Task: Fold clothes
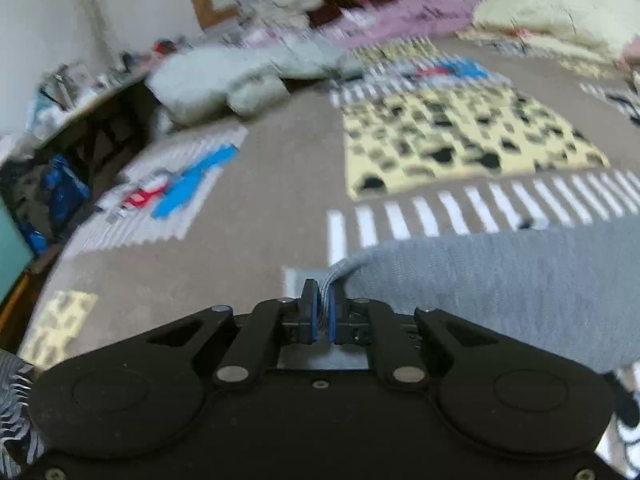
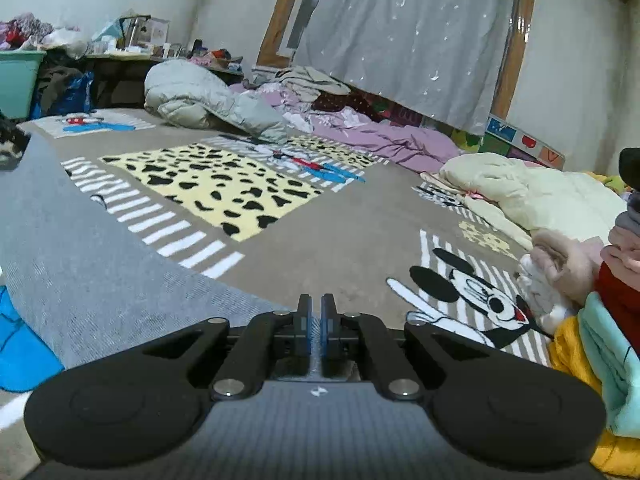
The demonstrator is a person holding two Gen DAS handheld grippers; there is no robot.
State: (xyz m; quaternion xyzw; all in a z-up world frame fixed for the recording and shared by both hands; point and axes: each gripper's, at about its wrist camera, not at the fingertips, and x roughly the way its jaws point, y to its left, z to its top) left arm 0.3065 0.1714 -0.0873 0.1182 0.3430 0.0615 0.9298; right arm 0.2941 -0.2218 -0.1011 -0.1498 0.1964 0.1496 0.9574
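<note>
Our left gripper (image 1: pixel 322 304) has its two fingers pinched tight on the ribbed edge of the gray garment (image 1: pixel 500 280), and the cloth stretches away to the right above the rug (image 1: pixel 248 208). Our right gripper (image 2: pixel 316 316) has its fingers almost together, with a bit of the same gray cloth between them. The cloth spreads left over the rug, near a pile of folded clothes (image 2: pixel 600 344) on the right.
</note>
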